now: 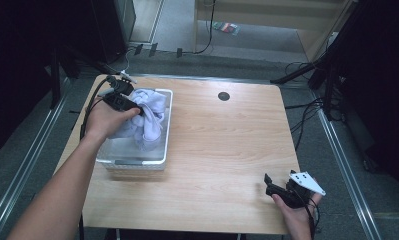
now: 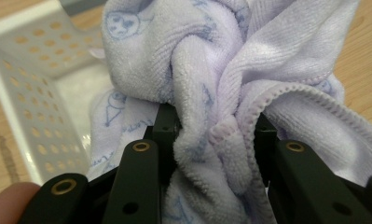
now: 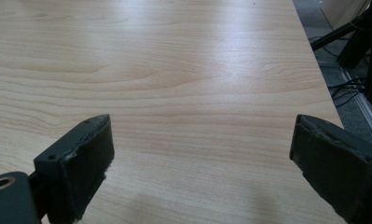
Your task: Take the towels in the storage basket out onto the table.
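A pale lilac towel with small blue drawings hangs bunched over the white perforated basket at the table's left. My left gripper is shut on a thick fold of the towel, which bulges between the two black jaws; the basket's wall lies below and to the left. My right gripper rests near the table's front right corner, held by a hand. Its jaws stand wide open over bare wood, nothing between them.
A wooden table with a black round grommet near its far edge. Cables and black stands lie on the grey floor around it. The table's right edge is close to my right gripper.
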A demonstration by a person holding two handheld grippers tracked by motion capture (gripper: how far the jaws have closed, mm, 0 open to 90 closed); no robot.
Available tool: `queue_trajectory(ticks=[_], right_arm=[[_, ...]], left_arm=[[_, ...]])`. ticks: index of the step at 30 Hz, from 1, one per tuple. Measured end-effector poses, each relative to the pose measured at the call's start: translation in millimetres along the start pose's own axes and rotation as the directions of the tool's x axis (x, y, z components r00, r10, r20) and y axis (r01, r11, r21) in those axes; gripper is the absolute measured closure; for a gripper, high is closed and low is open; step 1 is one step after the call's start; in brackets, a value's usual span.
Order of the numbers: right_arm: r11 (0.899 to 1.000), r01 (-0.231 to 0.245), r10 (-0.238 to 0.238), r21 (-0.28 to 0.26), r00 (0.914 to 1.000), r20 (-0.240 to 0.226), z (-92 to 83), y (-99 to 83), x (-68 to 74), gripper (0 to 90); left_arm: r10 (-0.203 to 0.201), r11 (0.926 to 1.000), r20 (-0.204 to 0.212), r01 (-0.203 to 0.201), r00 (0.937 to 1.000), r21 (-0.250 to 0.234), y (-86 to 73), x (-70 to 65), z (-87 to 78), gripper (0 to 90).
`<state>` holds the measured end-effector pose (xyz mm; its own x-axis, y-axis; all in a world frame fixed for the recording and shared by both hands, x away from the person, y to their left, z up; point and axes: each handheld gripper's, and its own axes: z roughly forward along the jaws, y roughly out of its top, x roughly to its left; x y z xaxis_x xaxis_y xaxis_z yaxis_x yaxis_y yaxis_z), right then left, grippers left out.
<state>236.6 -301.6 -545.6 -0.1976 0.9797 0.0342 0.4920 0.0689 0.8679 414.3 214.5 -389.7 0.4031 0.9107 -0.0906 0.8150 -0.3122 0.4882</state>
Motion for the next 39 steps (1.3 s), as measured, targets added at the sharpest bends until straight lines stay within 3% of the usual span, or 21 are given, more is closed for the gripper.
queue_trajectory(ticks=[10,17,24,29,39], right_arm=[[1.0,0.009,-0.009,0.001,0.9998,0.02,0.1,-0.2,1.7,3.2],[1.0,0.01,-0.011,0.001,0.9997,0.021,0.5,-0.2,2.1,3.2],[1.0,0.011,-0.011,0.0,0.9997,0.02,0.8,-0.2,2.2,3.2],[1.0,0.011,-0.011,0.0,0.9997,0.02,0.9,-0.2,2.1,3.2],[1.0,0.01,-0.01,-0.002,0.9998,0.018,0.8,-0.3,2.1,3.2]], left_arm=[[0.021,0.9991,-0.006,-0.021,0.9998,-0.037,9.9,-1.3,-25.1,65.5],[0.05,0.9974,-0.01,-0.05,0.9987,-0.052,17.1,-11.7,-37.4,65.4],[0.095,0.9938,-0.01,-0.096,0.9954,-0.056,24.9,-28.2,-43.2,65.2],[0.137,0.9881,-0.01,-0.138,0.9905,-0.068,32.9,-47.0,-47.1,65.0],[0.173,0.9798,0.008,-0.171,0.9849,-0.103,45.4,-70.3,-57.4,64.9]])
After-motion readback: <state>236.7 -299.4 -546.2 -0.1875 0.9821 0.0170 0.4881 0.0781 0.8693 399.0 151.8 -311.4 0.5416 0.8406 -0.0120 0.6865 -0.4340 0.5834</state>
